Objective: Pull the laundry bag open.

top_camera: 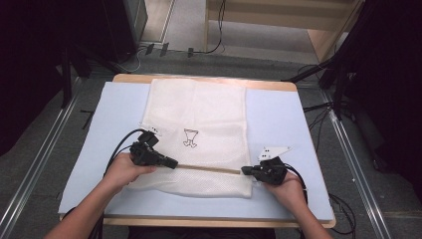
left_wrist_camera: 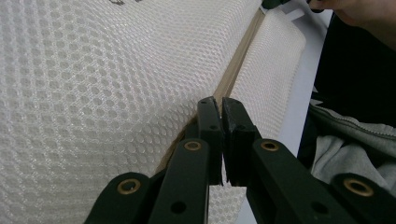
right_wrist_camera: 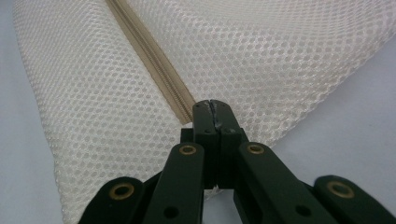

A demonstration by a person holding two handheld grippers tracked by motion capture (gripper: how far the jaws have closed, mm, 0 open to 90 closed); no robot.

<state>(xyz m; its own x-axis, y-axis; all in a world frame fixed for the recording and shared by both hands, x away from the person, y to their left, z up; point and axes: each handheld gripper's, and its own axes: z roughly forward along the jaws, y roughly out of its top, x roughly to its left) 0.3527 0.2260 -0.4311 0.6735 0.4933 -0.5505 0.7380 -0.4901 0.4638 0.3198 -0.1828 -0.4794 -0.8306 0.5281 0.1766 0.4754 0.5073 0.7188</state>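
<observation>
A white mesh bag (top_camera: 199, 114) lies flat on the table, with a beige zipper (top_camera: 209, 169) running across it near the front edge. My left gripper (top_camera: 171, 163) is at the zipper's left end. In the left gripper view its jaws (left_wrist_camera: 220, 105) are pressed together on the zipper (left_wrist_camera: 238, 56), though the exact spot they pinch is hidden. My right gripper (top_camera: 245, 171) is at the bag's right edge. In the right gripper view that gripper (right_wrist_camera: 214, 106) is shut on the end of the zipper (right_wrist_camera: 154, 56), over the mesh (right_wrist_camera: 280, 56).
The bag rests on a light blue mat (top_camera: 278, 124) covering a wooden table (top_camera: 199, 78). A small black print (top_camera: 190, 138) marks the bag's middle. Cables (top_camera: 149, 50) and dark stands sit on the floor behind and beside the table. Bare mat flanks the bag.
</observation>
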